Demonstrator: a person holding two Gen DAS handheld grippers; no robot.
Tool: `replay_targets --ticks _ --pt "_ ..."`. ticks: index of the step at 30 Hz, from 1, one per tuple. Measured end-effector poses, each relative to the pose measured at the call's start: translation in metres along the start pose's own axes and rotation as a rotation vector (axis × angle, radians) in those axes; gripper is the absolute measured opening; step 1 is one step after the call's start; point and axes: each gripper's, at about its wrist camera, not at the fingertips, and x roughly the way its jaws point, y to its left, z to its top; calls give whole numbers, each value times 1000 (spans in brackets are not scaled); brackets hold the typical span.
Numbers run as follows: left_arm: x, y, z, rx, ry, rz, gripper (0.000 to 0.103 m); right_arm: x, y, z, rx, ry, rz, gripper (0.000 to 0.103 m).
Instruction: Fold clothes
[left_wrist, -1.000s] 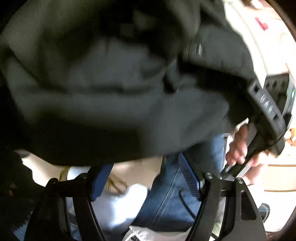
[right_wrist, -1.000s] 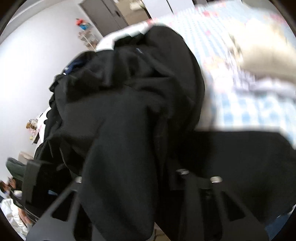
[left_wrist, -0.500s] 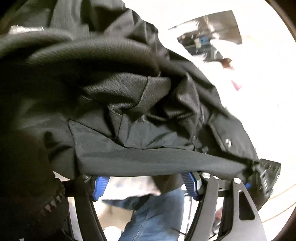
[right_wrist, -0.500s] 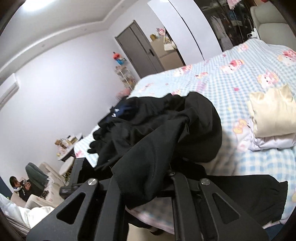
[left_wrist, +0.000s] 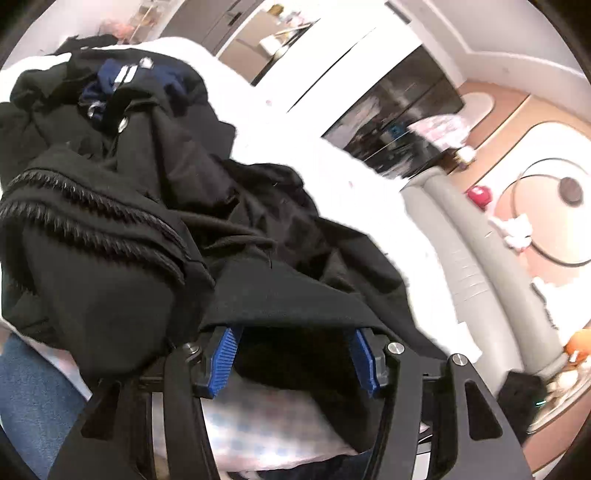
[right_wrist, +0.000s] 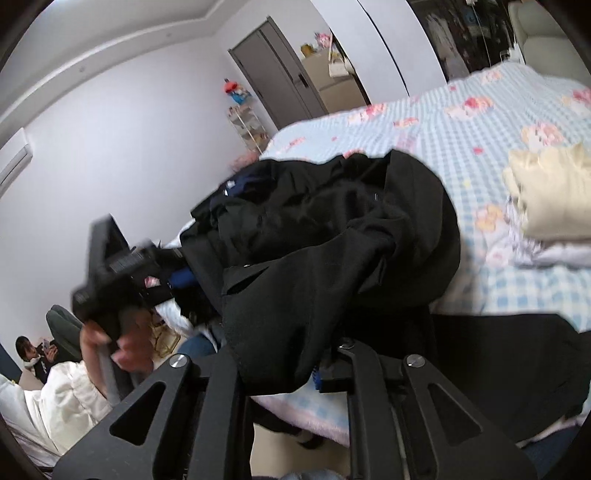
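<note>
**Two claws, one black heap at the bed's edge**

Claws first: the left claw (left_wrist: 291, 363) stands wide apart, blue ribbed pads (left_wrist: 221, 360) plainly visible, and a hem of the crumpled black woven jacket (left_wrist: 177, 221) drapes over its fingertips without being pinched. Nothing is gripped there! Over on the right claw (right_wrist: 291, 369), a fold of the same dark cloth hangs down between the fingers and covers them; only a sliver of blue pad peeks out, so whether it is clamped on the fabric I cannot tell.

And the jacket itself? Bunched in a mound on the blue-checked bedspread with pink cartoon prints (right_wrist: 498, 122), near the front edge of the bed, with a fringed trim (left_wrist: 92, 221) and a metal snap (left_wrist: 122, 123) showing. A folded cream garment (right_wrist: 550, 192) sits well apart, on a folded white one.

My read: soft, floppy, fairly thick cloth, not fragile, likely to slump and slide out of a shallow pinch. Best hold looks like a firm seam or hem edge, one for each side, so it can be spread flat before any fold.
</note>
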Motion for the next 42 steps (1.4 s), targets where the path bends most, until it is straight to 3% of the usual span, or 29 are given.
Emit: replay_targets --ticks 2,3,5,6,10,12,13,15,20,23,26,28,31,32,33,35,38,42 --pt "6 16 -3 -69 48 -32 59 7 -16 -9 79 23 -13 16" --pt "7 23 -6 -92 54 -22 59 9 -26 -13 124 30 -16 26" --pt "4 30 -11 -96 26 32 58 7 -44 -20 211 31 -5 35" --pt "3 32 -12 -93 25 18 58 5 -51 -23 236 27 -2 38" --pt "-5 20 -5 -41 -15 12 60 4 -53 -25 194 47 -118 40" --pt "-2 20 0 -67 8 -76 72 5 -57 -26 203 56 -157 42" --pt "1 26 0 -109 34 -138 74 4 -61 -27 223 55 -157 42" --pt "5 41 -5 -188 74 -186 76 3 -69 -31 278 51 -149 42" --pt "22 70 -30 -279 151 -136 76 1 -73 -39 291 60 -189 45" --pt "17 77 -27 -308 101 -128 76 13 -67 -45 255 110 -196 55" --pt "11 81 -26 -353 61 -132 77 32 -63 -52 229 179 -180 56" --pt "21 84 -35 -399 106 -119 80 48 -62 -56 223 220 -155 56" --pt "52 77 -60 -395 248 -96 81 64 -59 -51 193 236 -135 58" --pt "62 73 -68 -384 291 -86 81 66 -56 -46 174 228 -136 57" --pt "74 68 -76 -368 342 -67 81 68 -54 -40 156 221 -136 37" --pt "86 61 -81 -331 385 -3 80 72 -50 -30 118 205 -138 13" --pt "78 58 -69 -302 318 39 80 72 -42 -12 61 167 -146 7" --pt "49 64 -39 -357 157 0 80 16 -27 21 -22 -7 -246 6"
